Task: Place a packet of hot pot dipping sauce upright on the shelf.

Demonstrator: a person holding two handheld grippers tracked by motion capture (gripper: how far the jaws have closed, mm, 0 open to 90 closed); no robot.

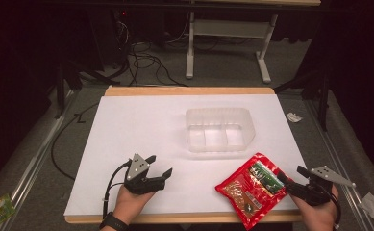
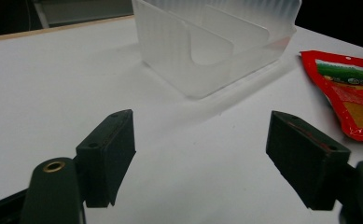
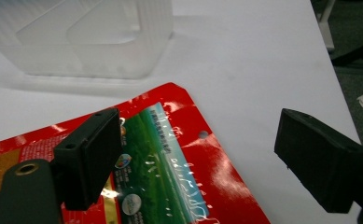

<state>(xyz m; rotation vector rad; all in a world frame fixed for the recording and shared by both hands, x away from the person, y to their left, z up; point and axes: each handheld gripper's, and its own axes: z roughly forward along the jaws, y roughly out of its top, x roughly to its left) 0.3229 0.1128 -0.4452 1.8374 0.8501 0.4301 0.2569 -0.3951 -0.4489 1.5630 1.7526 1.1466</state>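
1. White table (image 1: 141, 125): wide bare stretch on its left half; wooden edge shows at far and near sides.
2. Clear divided tray (image 1: 219, 129) sits right of centre, apart from everything else.
3. Red packet (image 1: 252, 187) lies flat at the near right, one corner over the table's near edge. Green label panel; print too blurred to read.
4. Left gripper (image 1: 159, 165): jaws spread wide, empty, over bare table.
5. Right gripper (image 1: 290, 175): jaws wide apart, holding nothing, one jaw above the packet's right corner.
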